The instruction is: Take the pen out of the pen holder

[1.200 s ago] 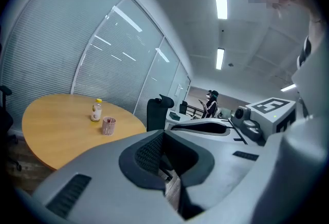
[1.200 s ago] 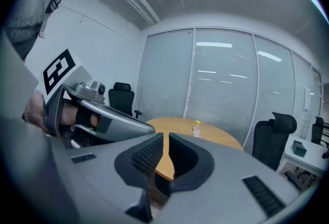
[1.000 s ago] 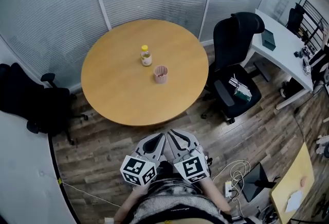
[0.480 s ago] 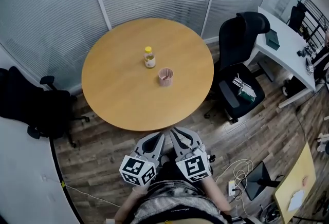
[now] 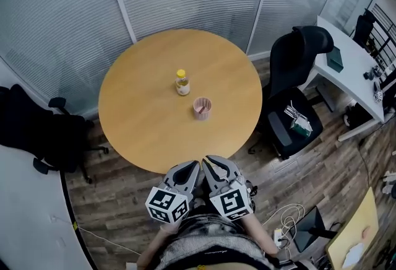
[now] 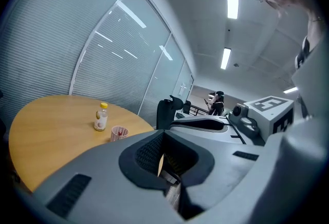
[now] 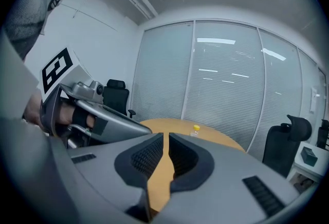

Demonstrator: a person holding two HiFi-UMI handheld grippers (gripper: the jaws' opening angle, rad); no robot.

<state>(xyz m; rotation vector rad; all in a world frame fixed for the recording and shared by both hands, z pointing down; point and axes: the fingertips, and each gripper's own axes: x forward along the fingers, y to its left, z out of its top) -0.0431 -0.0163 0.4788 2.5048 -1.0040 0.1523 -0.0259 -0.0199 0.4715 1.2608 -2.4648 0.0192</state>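
Round wooden table (image 5: pixel 142 132) carries two items: one pink pen holder (image 5: pixel 202 108) near its centre, with one reddish pen (image 5: pixel 200 110) inside it, and one yellow-capped bottle (image 5: pixel 182 83) just beside it. Two black chairs are noted: right-hand chair (image 5: pixel 294 95) and left-hand chair (image 5: pixel 43 132). Your left gripper (image 5: pixel 191 168) and right gripper (image 5: pixel 211 164) sit side by side at the table's near edge, well apart from the holder. Both pairs of jaws are drawn together, the right showing a bare slit, and grip nothing.

Grey left gripper (image 5: pixel 193 167) and right gripper (image 5: pixel 210 162) carry black-and-white marker cubes (image 5: pixel 166 204).
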